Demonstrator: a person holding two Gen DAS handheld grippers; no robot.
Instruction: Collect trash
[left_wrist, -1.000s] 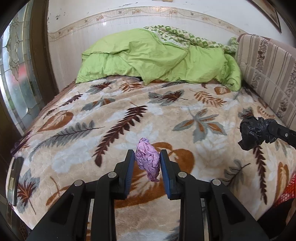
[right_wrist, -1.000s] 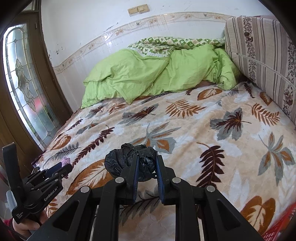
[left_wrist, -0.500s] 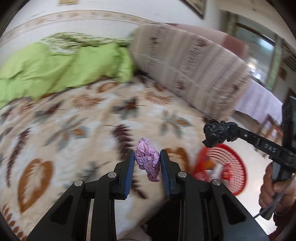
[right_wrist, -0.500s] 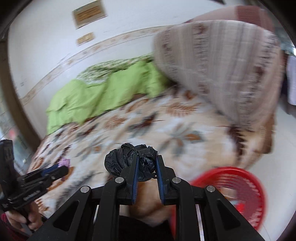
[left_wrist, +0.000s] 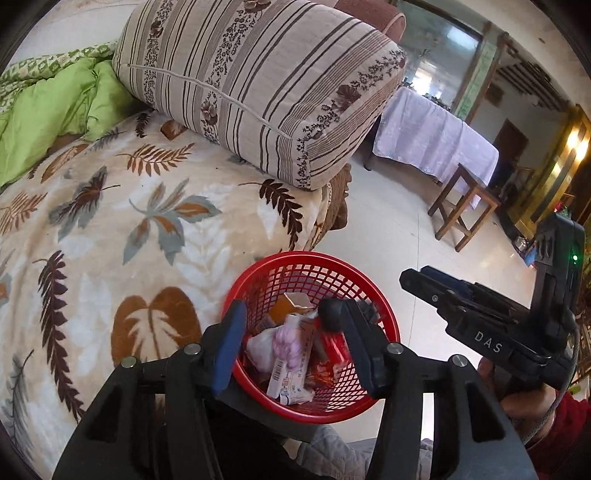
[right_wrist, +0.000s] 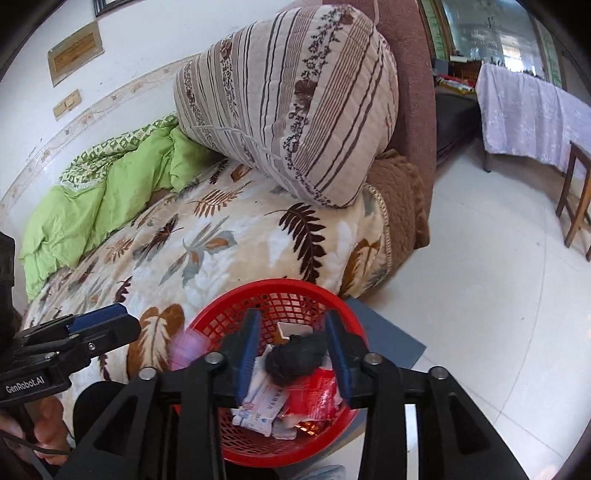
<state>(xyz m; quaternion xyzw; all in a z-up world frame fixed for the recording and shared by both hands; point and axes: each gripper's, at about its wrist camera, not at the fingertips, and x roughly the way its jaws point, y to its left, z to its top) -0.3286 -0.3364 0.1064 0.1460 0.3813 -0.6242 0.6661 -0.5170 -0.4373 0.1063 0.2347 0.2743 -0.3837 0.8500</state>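
Red plastic mesh fills the middle of both my views: the basket (left_wrist: 384, 325) stands on the floor at the corner of the bed (left_wrist: 110, 236), already holding wrappers and torn packets. My left gripper (left_wrist: 291, 343) hangs over it with its jaws opening, and the crumpled pink wad (left_wrist: 286, 345) sits between the pads without either one pressing on it, right above the wrappers; I cannot tell whether it is falling or already lying there. My right gripper (right_wrist: 291, 354) is over the same basket (right_wrist: 221, 317), jaws also opening, and the black crumpled bag (right_wrist: 297, 356) lies between its blue pads, clear of both, on or just above the white and red packets. In the left view that right gripper (left_wrist: 413, 282) reaches in from the side, and the black bag (left_wrist: 331, 314) shows near the basket's far rim. A striped cushion (right_wrist: 288, 110) rests on the bed just beyond the basket.
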